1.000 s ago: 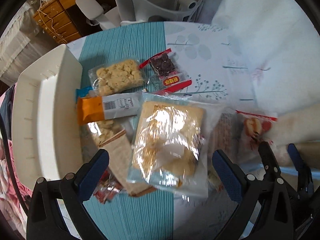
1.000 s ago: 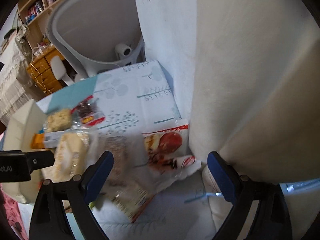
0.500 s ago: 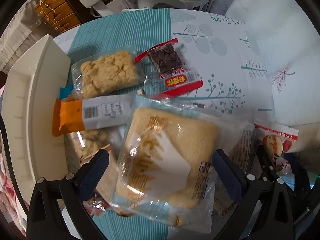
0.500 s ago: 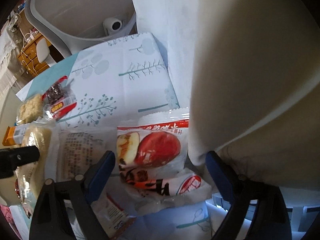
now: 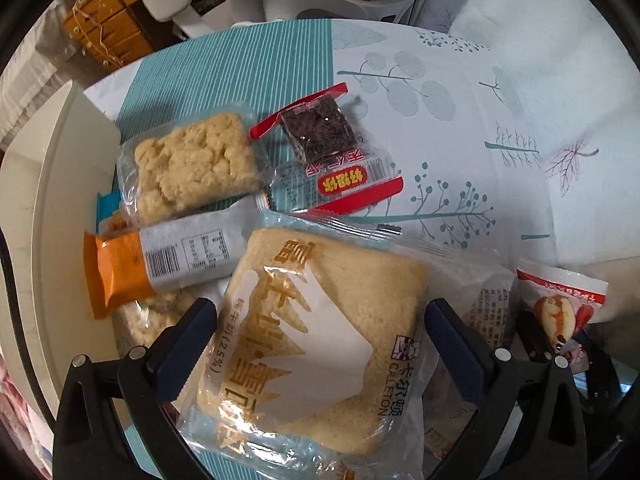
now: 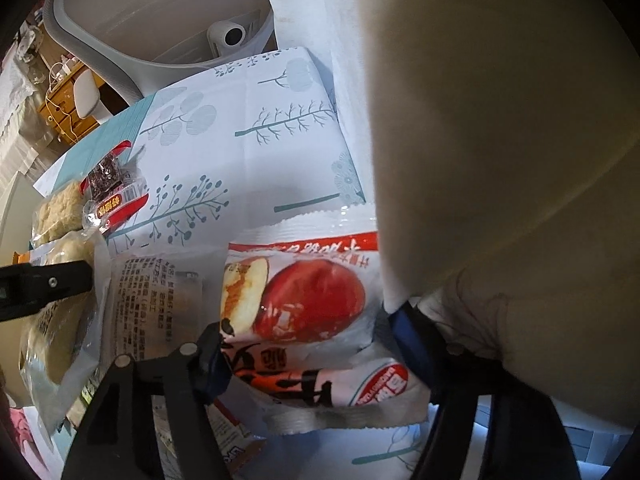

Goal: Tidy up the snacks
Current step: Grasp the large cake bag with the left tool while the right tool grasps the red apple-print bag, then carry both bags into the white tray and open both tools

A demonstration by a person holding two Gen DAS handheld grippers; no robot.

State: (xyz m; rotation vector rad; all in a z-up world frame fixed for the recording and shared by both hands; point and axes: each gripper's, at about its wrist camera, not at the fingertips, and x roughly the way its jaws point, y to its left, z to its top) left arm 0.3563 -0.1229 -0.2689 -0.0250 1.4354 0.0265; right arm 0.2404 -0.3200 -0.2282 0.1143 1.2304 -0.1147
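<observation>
Left gripper: jaws spread wide, straddling the toast packet; pads flank it, contact not discernible.
Right gripper: jaws spread around the red-apple packet; whether they press it cannot be told.
Toast packet: at 12 o'clock from the left gripper, long axis along the fingers.
Apple packet: 12 o'clock from the right gripper, long axis across the jaws.
Nearer claw: left for toast, right for apple.
Cream tray: 9 o'clock, likely destination.
</observation>
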